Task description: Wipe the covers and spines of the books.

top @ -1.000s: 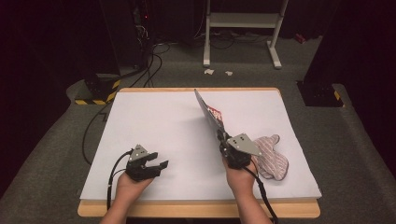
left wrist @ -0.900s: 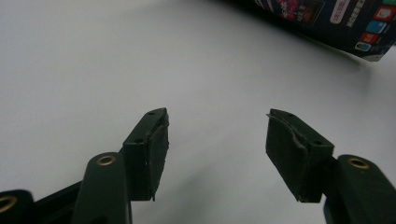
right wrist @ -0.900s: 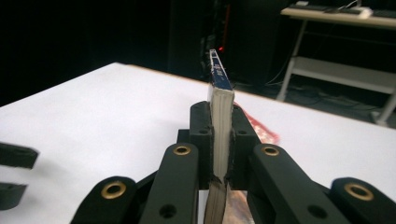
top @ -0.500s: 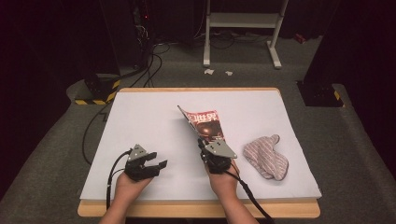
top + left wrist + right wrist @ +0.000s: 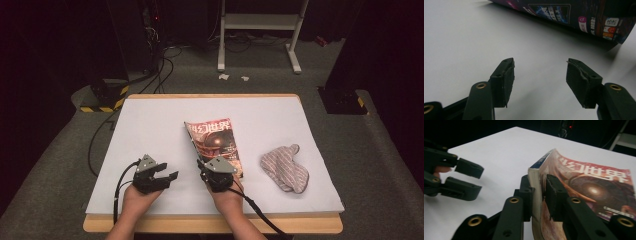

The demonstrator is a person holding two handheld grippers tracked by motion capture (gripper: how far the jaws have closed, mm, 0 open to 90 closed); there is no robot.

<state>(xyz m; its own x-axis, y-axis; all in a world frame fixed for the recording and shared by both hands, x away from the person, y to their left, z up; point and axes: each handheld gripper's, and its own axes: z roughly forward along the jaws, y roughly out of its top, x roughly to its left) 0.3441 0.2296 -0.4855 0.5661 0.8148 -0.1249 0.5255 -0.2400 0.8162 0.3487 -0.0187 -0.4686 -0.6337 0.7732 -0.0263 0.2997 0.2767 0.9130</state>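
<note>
Right gripper [image 5: 537, 195] straddles the spine edge of the magazine [image 5: 216, 145]. Its jaws have just been opening, and in the right gripper view a thin gap shows beside one pad, so the hold appears to be letting go. The magazine lies cover up near the middle of the table [image 5: 150, 120], slightly toward the front edge, its spine side raised where the jaws bracket it.

Left gripper [image 5: 154, 176] rests near the front edge, to the left of the magazine, jaws apart and empty.

Risks, as judged:
- Release with the spine side off the table: the magazine may drop, flop or slide off line.
- Withdrawal with pads close to the pages: a pad may catch the cover and drag or crease it.
- The mitt [image 5: 285, 169] lies well to the right; contact is unlikely unless the magazine is pushed that way.
</note>
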